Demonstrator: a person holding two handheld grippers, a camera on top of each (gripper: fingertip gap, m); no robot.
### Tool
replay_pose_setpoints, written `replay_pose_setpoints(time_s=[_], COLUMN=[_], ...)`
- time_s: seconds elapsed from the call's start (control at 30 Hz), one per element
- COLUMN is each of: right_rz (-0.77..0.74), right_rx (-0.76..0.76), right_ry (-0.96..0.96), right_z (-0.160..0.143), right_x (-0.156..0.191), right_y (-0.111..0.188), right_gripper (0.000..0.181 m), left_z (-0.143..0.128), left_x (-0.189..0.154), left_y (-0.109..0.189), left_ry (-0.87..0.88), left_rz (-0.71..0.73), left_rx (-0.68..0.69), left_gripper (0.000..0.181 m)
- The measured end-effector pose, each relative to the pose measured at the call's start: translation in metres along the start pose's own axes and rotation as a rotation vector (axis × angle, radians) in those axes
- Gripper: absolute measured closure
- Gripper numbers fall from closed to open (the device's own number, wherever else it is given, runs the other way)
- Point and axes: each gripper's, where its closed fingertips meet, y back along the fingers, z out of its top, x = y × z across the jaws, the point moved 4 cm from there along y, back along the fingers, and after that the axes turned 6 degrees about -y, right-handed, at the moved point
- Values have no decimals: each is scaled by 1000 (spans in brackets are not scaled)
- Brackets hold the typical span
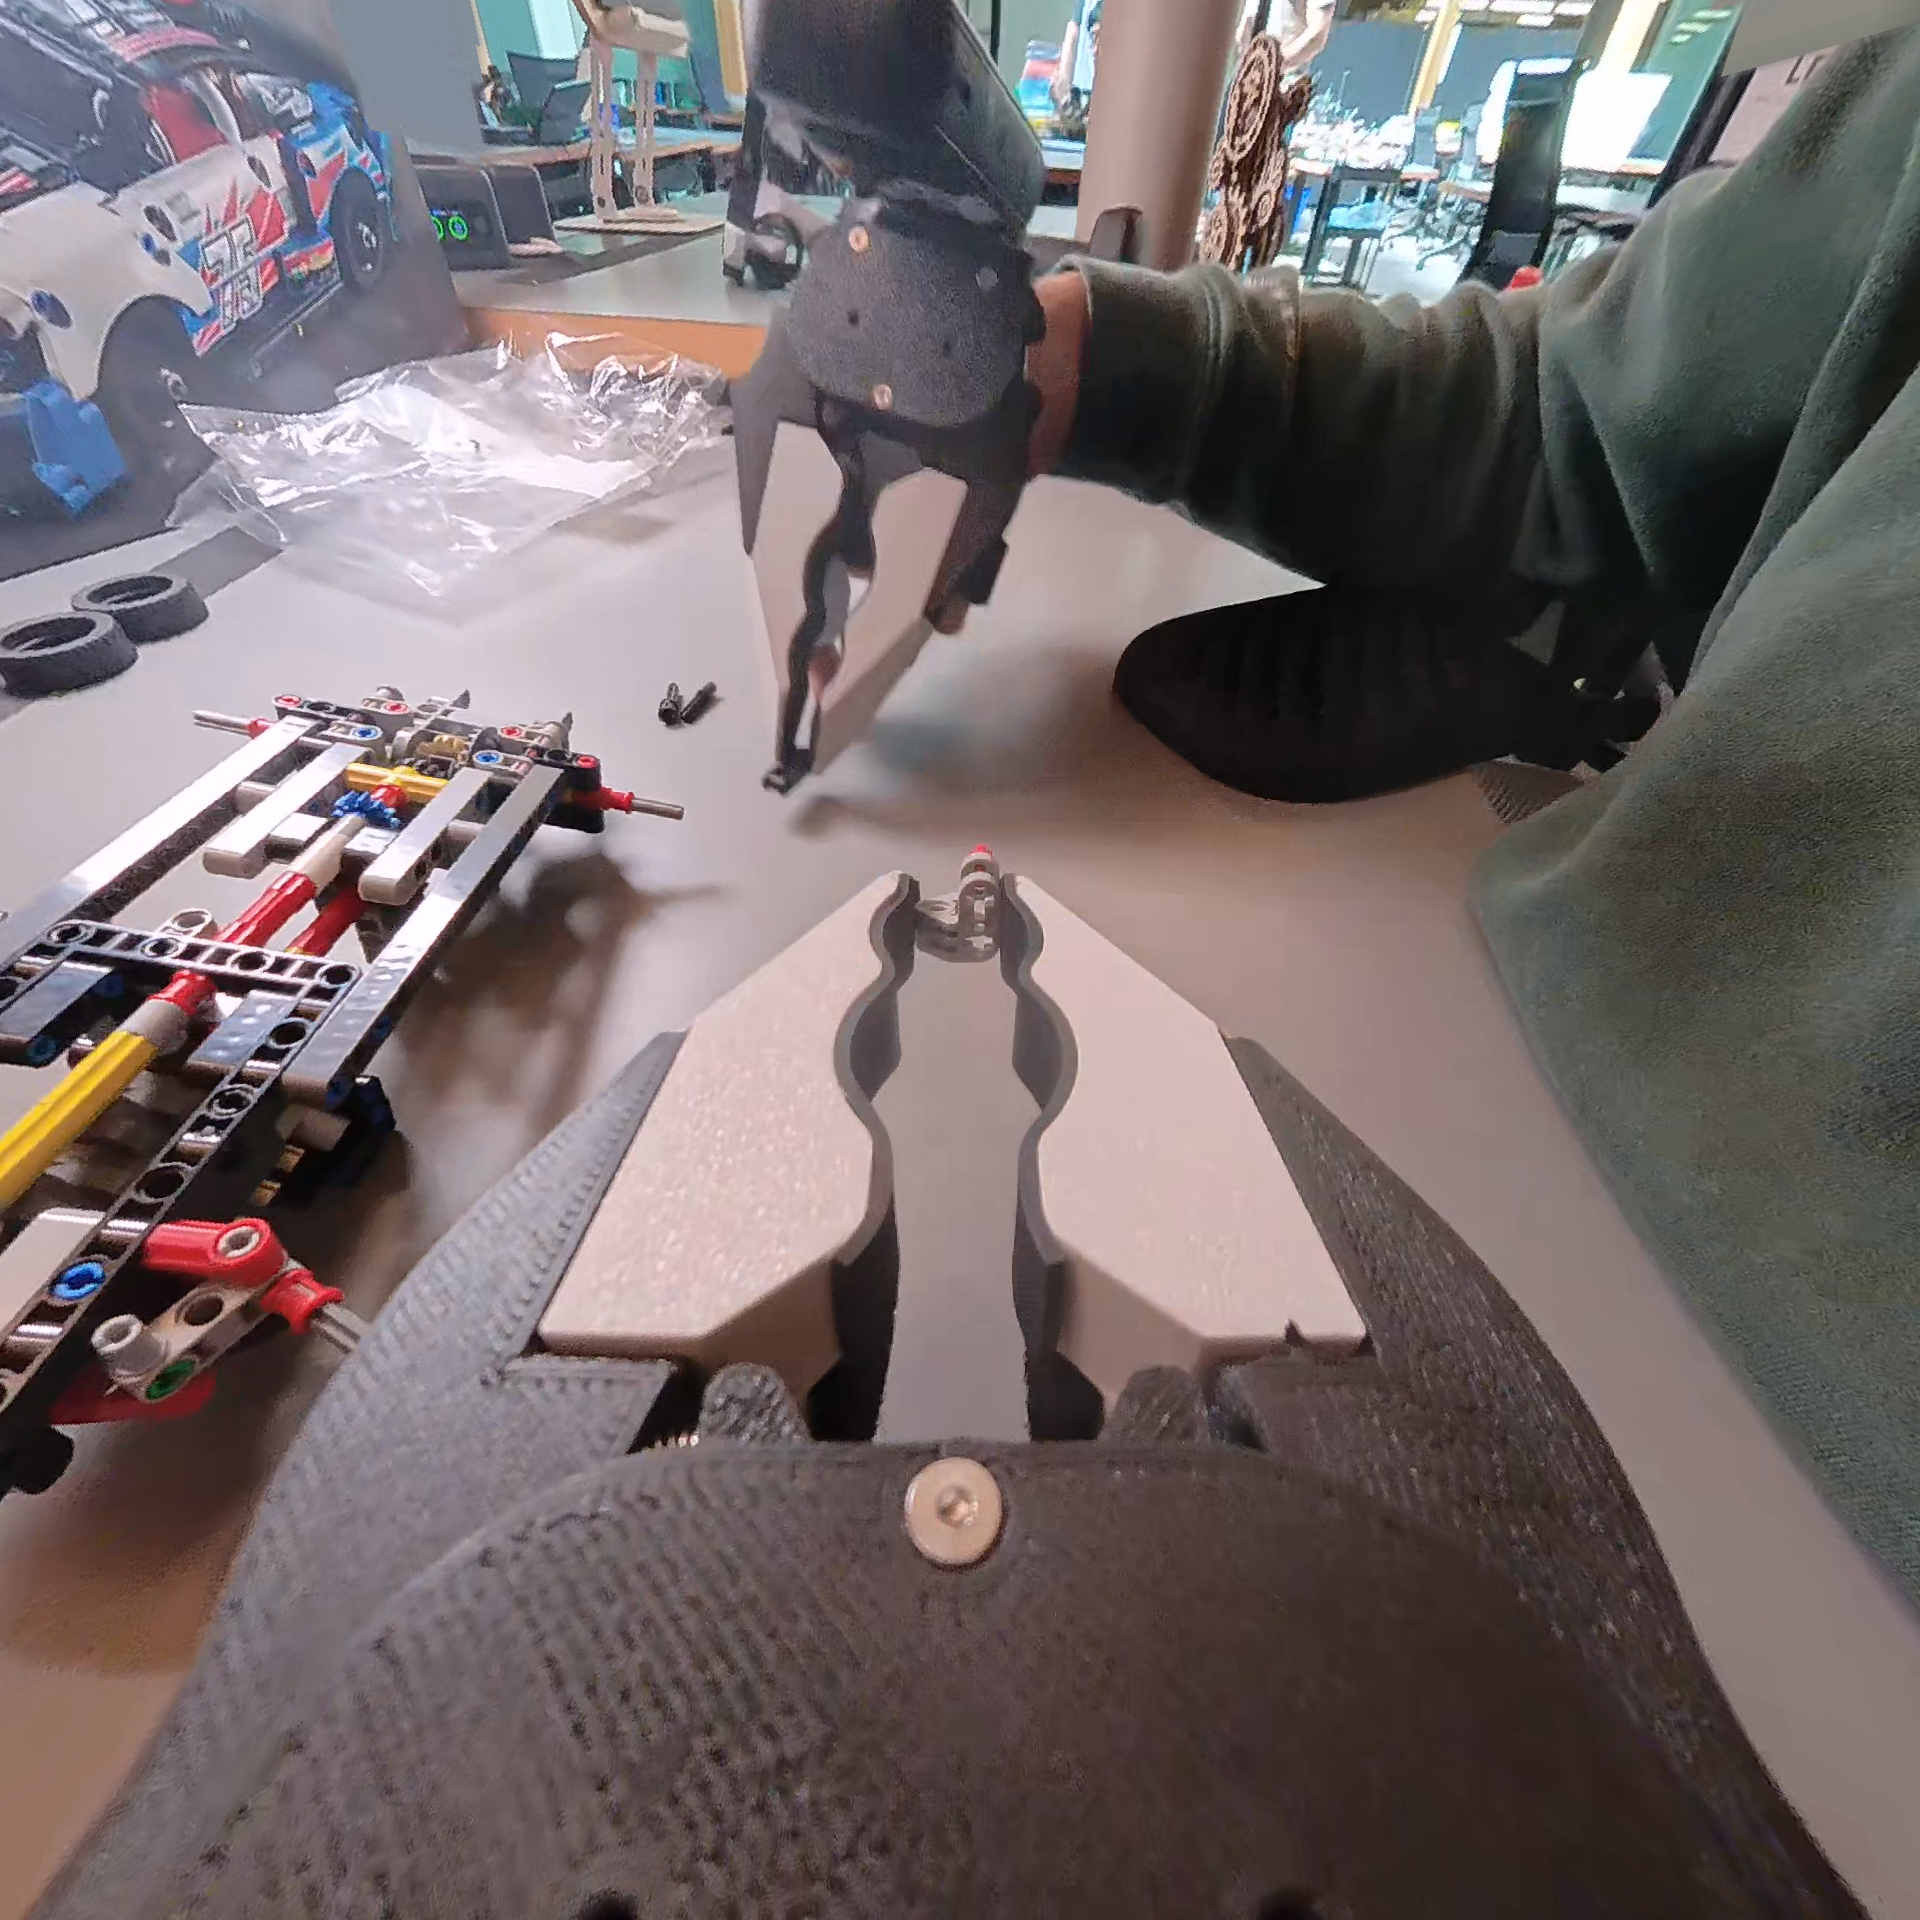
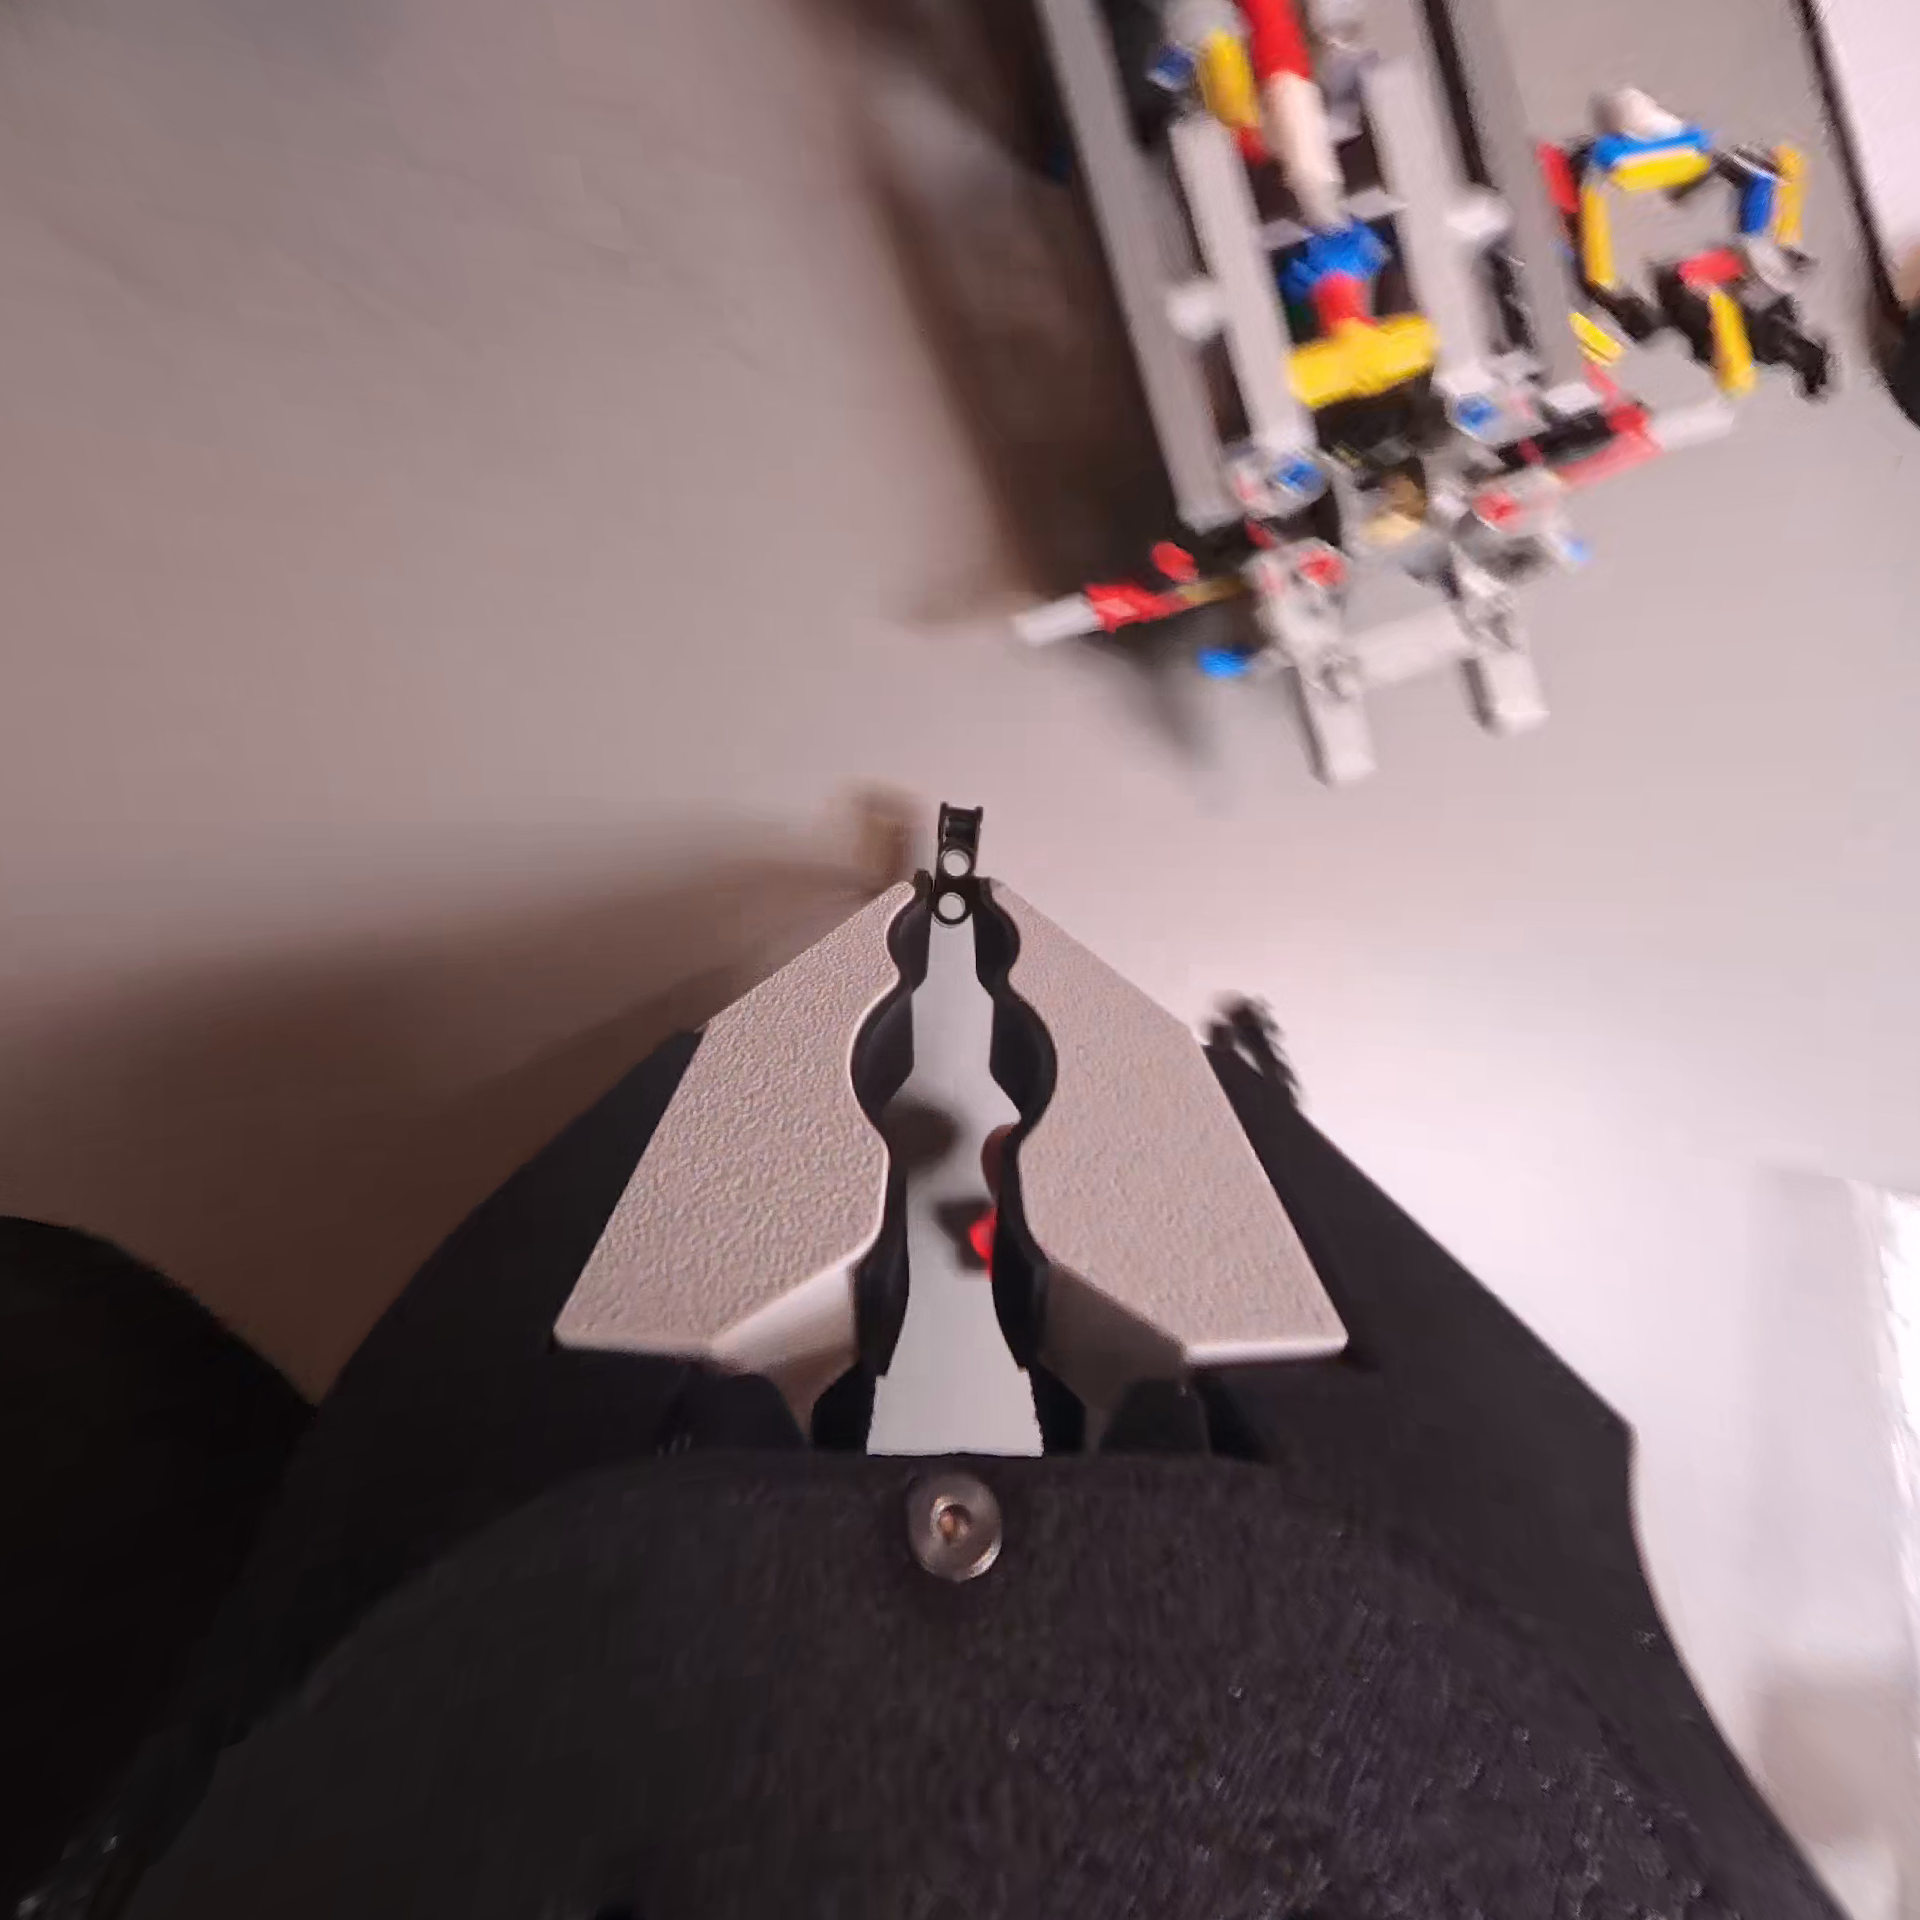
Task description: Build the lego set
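The left claw point(image 1: 958, 902), grainy grey plates on ribbed black plastic, pinches a small grey connector point(image 1: 961, 914) with a red-tipped pin just above the smooth grey counter point(image 1: 1195, 935). To its left lies the half-built car frame point(image 1: 270, 935) of holed beams and red and yellow rods, cut off at the picture's edge. Beyond, the right claw point(image 2: 951, 883) grips a small black link point(image 2: 954, 847); only its own view shows the link's round holes, though blurred. Two tyres point(image 1: 99, 629), crumpled clear bags point(image 1: 447, 457) and the set's box point(image 1: 177, 229) sit towards the far edge.
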Motion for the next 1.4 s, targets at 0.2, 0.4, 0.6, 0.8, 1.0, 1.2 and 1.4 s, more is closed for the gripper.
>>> replay_pose_setpoints(time_s=[0.2, 0.4, 0.6, 0.8, 1.0, 1.2, 1.4], right_rz=[-65, 64, 54, 65, 62, 56, 71], right_rx=[8, -557, -686, -611, -404, -330, -365], right_ry=[62, 194, 259, 257, 239, 254, 199], right_z=[13, 101, 122, 102, 62, 55, 56], right_x=[17, 85, 111, 109, 100, 96, 85], right_y=[-14, 27, 31, 19, -22, -34, -14], right_gripper=[167, 157, 177, 181, 181, 177, 166], left_z=[10, 28, 33, 16, -12, -26, -26], left_x=[-5, -7, -10, -12, -5, -5, -4], left_y=[3, 11, 14, 3, -1, -6, -5], left_ry=[29, 93, 83, 17, -96, -127, -117], left_rz=[-48, -92, -112, -94, -18, -1, 14], left_rx=[-86, -241, -291, -112, 133, 251, 247], left_gripper=[167, 168, 167, 153, 145, 146, 148])
